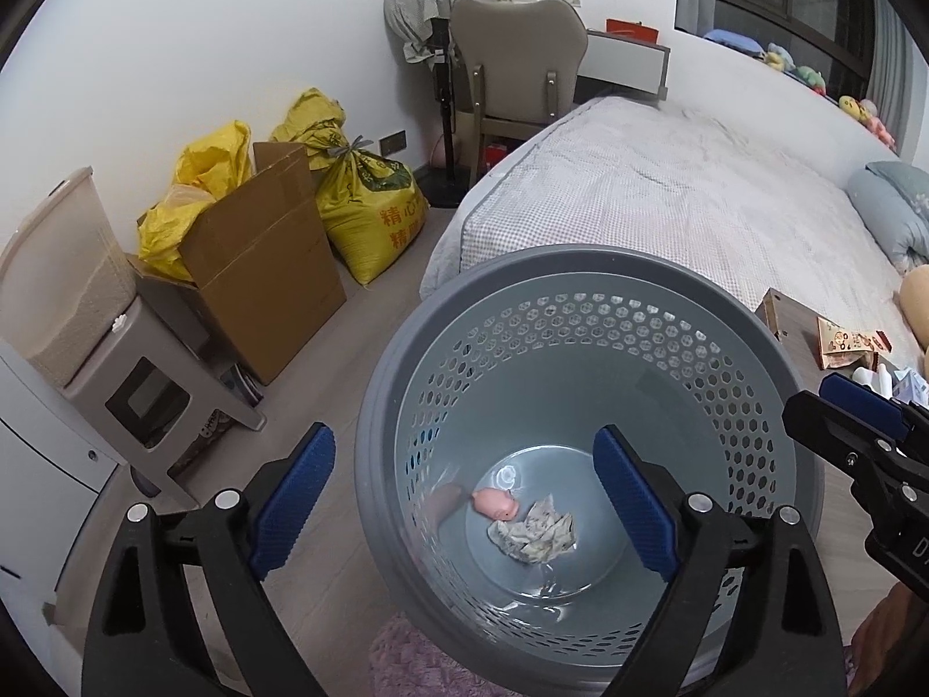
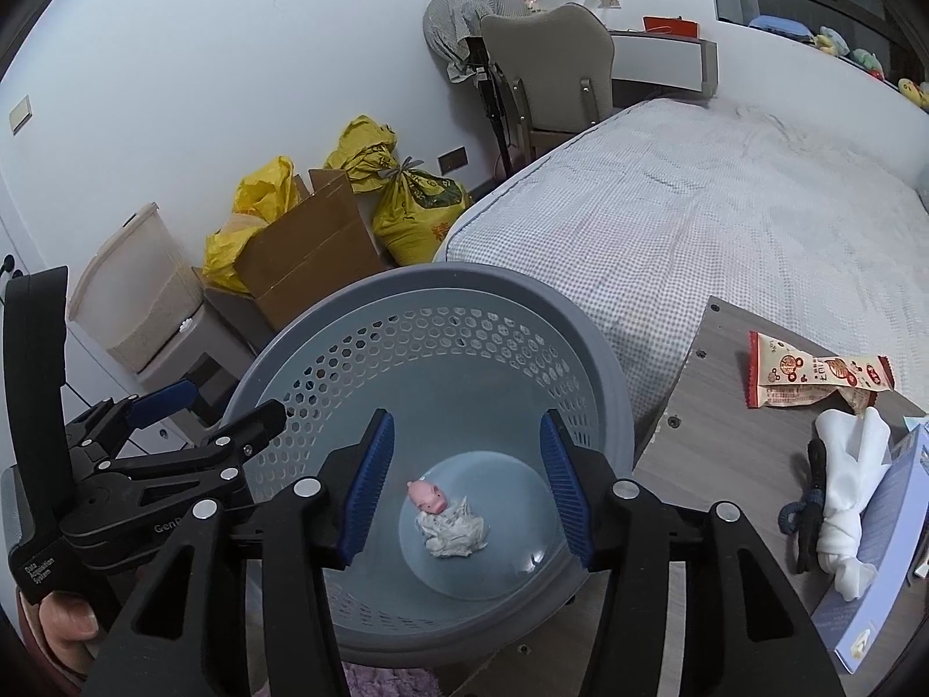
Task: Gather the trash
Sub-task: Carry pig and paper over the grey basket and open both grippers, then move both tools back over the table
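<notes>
A grey perforated trash bin (image 1: 772,383) (image 2: 325,319) stands on the floor beside the bed. At its bottom lie a crumpled paper wad (image 1: 537,537) (image 2: 453,531) and a small pink pig toy (image 1: 494,504) (image 2: 428,495). My left gripper (image 1: 464,502) is open and empty, straddling the bin's left rim from above. My right gripper (image 2: 461,493) is open and empty over the bin's mouth. A red-and-white snack wrapper (image 2: 813,377) (image 1: 848,342) lies on the wooden bedside table (image 2: 726,441).
On the table are also a white rolled cloth (image 2: 848,488), a dark cord (image 2: 804,514) and a blue-white box (image 2: 877,569). The bed (image 2: 726,203) is right. A cardboard box (image 1: 261,261), yellow sacks (image 1: 371,203), a chair (image 1: 517,52) and a storage unit (image 1: 87,319) line the left wall.
</notes>
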Demonstrator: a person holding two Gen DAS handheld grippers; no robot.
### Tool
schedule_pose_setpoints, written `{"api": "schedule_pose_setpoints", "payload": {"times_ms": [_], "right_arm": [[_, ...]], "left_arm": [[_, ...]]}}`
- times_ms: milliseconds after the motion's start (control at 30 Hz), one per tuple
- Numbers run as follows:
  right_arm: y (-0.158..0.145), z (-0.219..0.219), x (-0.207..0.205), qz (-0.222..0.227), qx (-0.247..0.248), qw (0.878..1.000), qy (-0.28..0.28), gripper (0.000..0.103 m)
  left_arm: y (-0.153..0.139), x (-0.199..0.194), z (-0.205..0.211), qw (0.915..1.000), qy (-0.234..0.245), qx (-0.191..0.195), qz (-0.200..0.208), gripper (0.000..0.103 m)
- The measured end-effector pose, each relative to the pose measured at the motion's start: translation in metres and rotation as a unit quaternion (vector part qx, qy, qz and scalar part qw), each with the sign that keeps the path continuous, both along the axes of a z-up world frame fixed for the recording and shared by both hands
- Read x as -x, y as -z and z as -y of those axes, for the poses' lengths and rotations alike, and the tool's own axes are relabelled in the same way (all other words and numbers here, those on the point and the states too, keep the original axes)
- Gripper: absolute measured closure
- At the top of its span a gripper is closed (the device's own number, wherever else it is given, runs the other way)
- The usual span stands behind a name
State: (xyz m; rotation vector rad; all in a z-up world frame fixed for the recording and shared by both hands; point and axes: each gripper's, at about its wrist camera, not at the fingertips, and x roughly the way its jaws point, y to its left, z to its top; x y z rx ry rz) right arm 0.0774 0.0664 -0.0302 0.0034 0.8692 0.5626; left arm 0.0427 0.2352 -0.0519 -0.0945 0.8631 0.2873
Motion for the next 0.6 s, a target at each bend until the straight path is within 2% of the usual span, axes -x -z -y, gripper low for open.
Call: {"api": "schedule_pose_setpoints", "payload": {"times_ms": [600], "right_arm": [[-0.011,0.030,0.023,0.013,0.005,0.999,0.035,0.041]], "left_arm": [[-0.014,0.011,0.019,0.9998,0.015,0.005,0.014,0.006]]}}
